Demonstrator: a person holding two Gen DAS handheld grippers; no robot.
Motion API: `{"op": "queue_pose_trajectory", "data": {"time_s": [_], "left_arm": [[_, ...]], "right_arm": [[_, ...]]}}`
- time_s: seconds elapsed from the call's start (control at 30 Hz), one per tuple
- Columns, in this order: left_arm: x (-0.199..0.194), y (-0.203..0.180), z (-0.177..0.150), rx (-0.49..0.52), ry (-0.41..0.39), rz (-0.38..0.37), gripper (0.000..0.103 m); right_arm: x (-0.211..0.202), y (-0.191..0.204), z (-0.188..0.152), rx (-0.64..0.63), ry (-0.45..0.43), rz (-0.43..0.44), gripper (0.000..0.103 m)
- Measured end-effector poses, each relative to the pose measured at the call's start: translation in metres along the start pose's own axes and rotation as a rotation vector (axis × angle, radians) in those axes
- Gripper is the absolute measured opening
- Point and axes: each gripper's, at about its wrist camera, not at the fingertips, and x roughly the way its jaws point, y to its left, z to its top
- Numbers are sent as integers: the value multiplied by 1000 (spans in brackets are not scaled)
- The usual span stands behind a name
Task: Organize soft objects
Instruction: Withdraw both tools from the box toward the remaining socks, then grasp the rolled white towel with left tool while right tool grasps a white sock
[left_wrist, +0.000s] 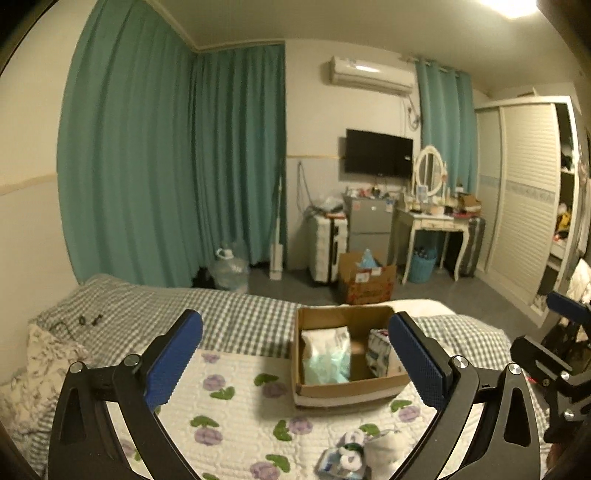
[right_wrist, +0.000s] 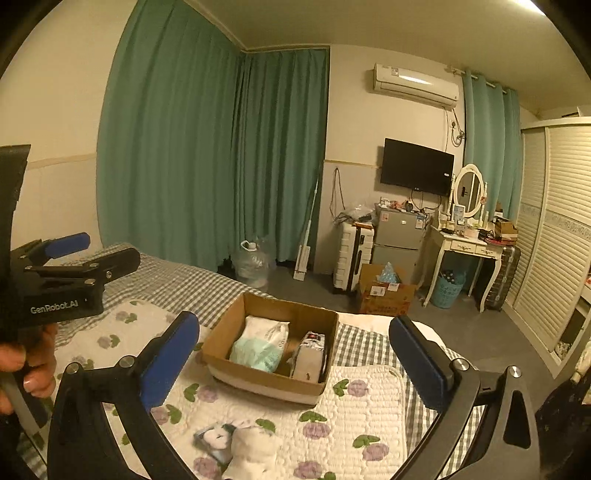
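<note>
An open cardboard box (left_wrist: 347, 391) (right_wrist: 258, 380) sits on the flowered quilt on the bed. Inside lie a white and pale green soft pack (left_wrist: 327, 356) (right_wrist: 260, 345) and a smaller white pack (left_wrist: 380, 350) (right_wrist: 310, 356). In front of the box lie a white plush toy (left_wrist: 384, 452) (right_wrist: 251, 454) and a small blue and white pack (left_wrist: 338, 461) (right_wrist: 214, 439). My left gripper (left_wrist: 295, 354) is open and empty above the quilt, and also shows in the right wrist view (right_wrist: 74, 247). My right gripper (right_wrist: 295, 354) is open and empty, to the right of the left one (left_wrist: 565, 306).
The flowered quilt (left_wrist: 236, 410) lies over a grey checked sheet (left_wrist: 221, 310). A pillow (left_wrist: 44, 354) is at the left. Beyond the bed stand a water jug (left_wrist: 231, 271), a suitcase (left_wrist: 327, 240), a floor box (left_wrist: 365, 280), a dressing table (left_wrist: 432, 221) and a wardrobe (left_wrist: 524, 206).
</note>
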Motion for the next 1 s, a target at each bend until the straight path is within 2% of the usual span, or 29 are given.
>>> {"op": "queue_pose_trajectory", "data": {"time_s": [0.1, 0.23, 0.33, 0.5, 0.7, 0.87, 1.0], "left_arm": [[-4, 2, -6, -11, 3, -6, 103], [-1, 3, -23, -9, 29, -5, 103], [6, 0, -35, 17, 66, -20, 103], [14, -6, -53, 70, 86, 13, 103], [35, -8, -75, 82, 150, -37, 103], [53, -13, -94, 110, 198, -59, 103], [70, -18, -111, 146, 239, -75, 103]], "right_arm": [[-10, 1, -5, 16, -8, 31, 103], [-13, 7, -15, -1, 11, 24, 103], [-7, 11, -23, -3, 32, 18, 103], [8, 13, -45, 11, 77, 19, 103], [42, 6, -79, 46, 182, 24, 103], [83, 6, -115, 20, 309, -6, 103], [112, 12, -146, 6, 396, 26, 103]]}}
